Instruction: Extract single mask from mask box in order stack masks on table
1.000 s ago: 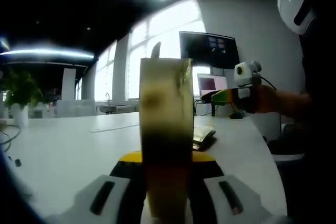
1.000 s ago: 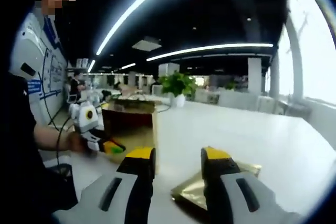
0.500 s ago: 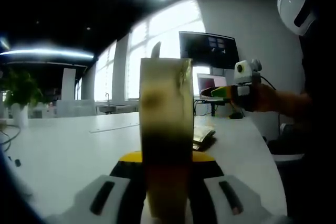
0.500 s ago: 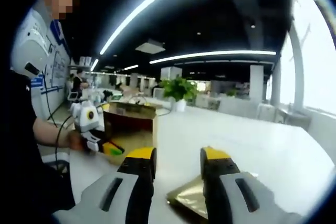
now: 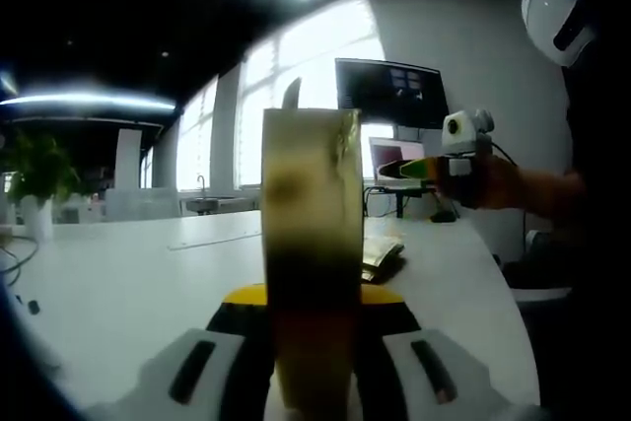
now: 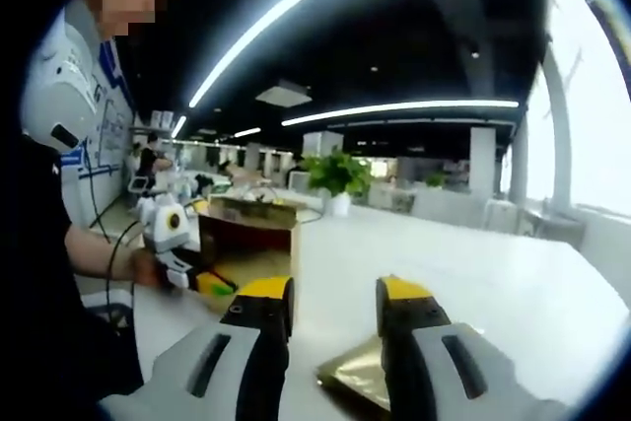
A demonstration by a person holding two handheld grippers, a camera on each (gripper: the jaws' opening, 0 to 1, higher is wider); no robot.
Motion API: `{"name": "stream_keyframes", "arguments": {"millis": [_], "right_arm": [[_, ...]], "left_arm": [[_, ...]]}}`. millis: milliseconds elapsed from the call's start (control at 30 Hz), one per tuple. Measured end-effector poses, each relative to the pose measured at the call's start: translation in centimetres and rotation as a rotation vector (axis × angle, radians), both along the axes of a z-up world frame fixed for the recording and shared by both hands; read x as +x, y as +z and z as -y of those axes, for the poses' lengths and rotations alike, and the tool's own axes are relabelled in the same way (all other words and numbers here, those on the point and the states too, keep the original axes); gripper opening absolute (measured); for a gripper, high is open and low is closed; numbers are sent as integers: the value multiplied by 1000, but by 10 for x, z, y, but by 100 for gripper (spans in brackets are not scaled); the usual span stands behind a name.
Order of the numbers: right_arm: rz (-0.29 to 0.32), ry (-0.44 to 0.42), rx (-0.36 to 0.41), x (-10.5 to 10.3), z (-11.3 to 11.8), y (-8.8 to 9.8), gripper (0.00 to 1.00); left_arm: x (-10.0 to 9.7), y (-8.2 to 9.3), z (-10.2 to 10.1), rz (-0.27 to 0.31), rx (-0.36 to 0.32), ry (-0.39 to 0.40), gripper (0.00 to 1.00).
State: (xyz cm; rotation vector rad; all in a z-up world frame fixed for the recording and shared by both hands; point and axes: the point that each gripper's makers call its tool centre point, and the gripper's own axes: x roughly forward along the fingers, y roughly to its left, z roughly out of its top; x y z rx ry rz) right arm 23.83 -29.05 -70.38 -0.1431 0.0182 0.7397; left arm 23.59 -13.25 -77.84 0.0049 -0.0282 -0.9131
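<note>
Your left gripper point(image 5: 311, 308) is clamped on the upright mask box point(image 5: 311, 244). Your right gripper point(image 6: 330, 313) is parted, holding nothing, above the masks point(image 6: 357, 372) on the table point(image 6: 493, 273).

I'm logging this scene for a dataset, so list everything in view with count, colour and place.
Mask box: one, tan and brown, upright, clamped between the left tool's jaws.
Mask packets: gold, flat on the table by the right tool; count unclear.
Table: one, white, long.
Potted plant: one, green, far end of the table.
Monitor: one, dark, by the window.
Laptop: one, screen lit, below the monitor.
Ceiling lights: several white strips overhead.
Left tool: grey with yellow tips, shut on the box.
Right tool: same colours, jaws apart, holding nothing.
</note>
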Motion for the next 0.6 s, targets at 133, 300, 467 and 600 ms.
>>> {"name": "stream_keyframes", "arguments": {"millis": [133,300,467,600], "right_arm": [[13,10,5,-3,-4,4,30],[16,16,-9,-3,-4,5,30],[24,20,-22,-3,-5,9,30],[42,35,-52,-3,-10,15,30]], "left_arm": [[0,0,0,0,0,-2,32],[0,0,0,0,0,-1,32],[0,0,0,1,0,-1,32],[0,0,0,2,1,-2,32]]}}
